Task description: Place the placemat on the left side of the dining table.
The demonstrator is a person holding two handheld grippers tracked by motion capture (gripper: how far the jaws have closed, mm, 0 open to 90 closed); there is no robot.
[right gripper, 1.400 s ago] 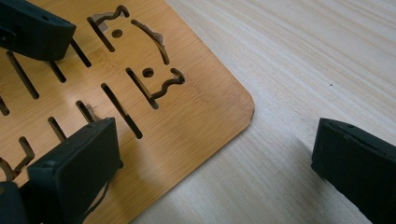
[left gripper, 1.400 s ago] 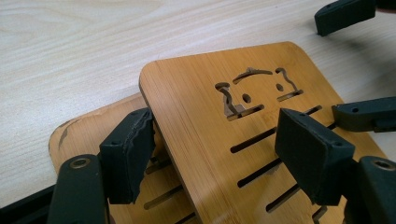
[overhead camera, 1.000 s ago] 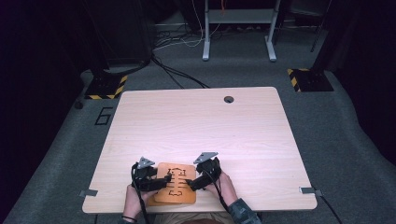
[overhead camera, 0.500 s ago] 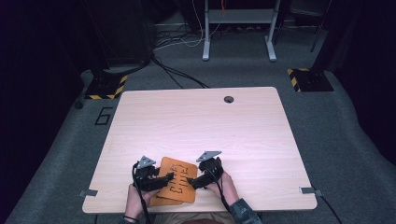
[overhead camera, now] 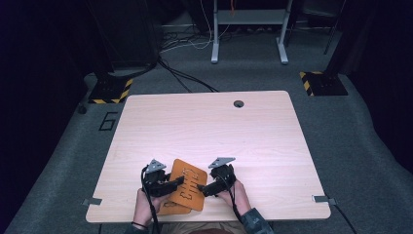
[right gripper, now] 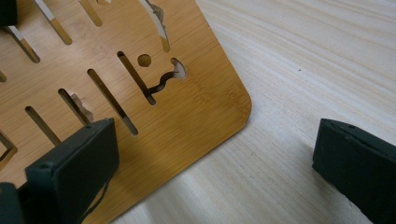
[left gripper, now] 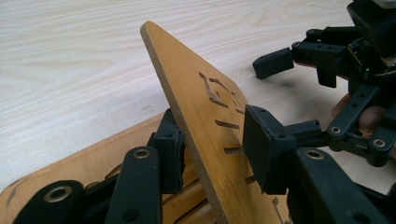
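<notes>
Two slotted bamboo boards lie near the table's front edge. The upper board (overhead camera: 189, 181) (left gripper: 196, 93) is tilted up on its edge above the lower board (overhead camera: 170, 208) (left gripper: 93, 158). My left gripper (overhead camera: 176, 184) (left gripper: 212, 149) has just been closing, and its pads now press on both faces of the tilted board. My right gripper (overhead camera: 204, 189) (right gripper: 215, 163) stands open. One of its jaws hangs over the board's rounded corner (right gripper: 177, 107) and the other over bare table. In the left gripper view one of its fingers (left gripper: 273, 63) hangs apart from the board.
The light wooden table (overhead camera: 204, 126) has a cable hole (overhead camera: 238, 104) near its far edge. My hands sit close to the front edge. On the grey floor beyond are cables, a metal stand (overhead camera: 248, 29) and yellow-black striped bases (overhead camera: 319, 83).
The upper board has gone from lying flat to tilted and turned, with one end raised off the lower board. The left jaws have closed onto it. Both hands stayed roughly in place.
</notes>
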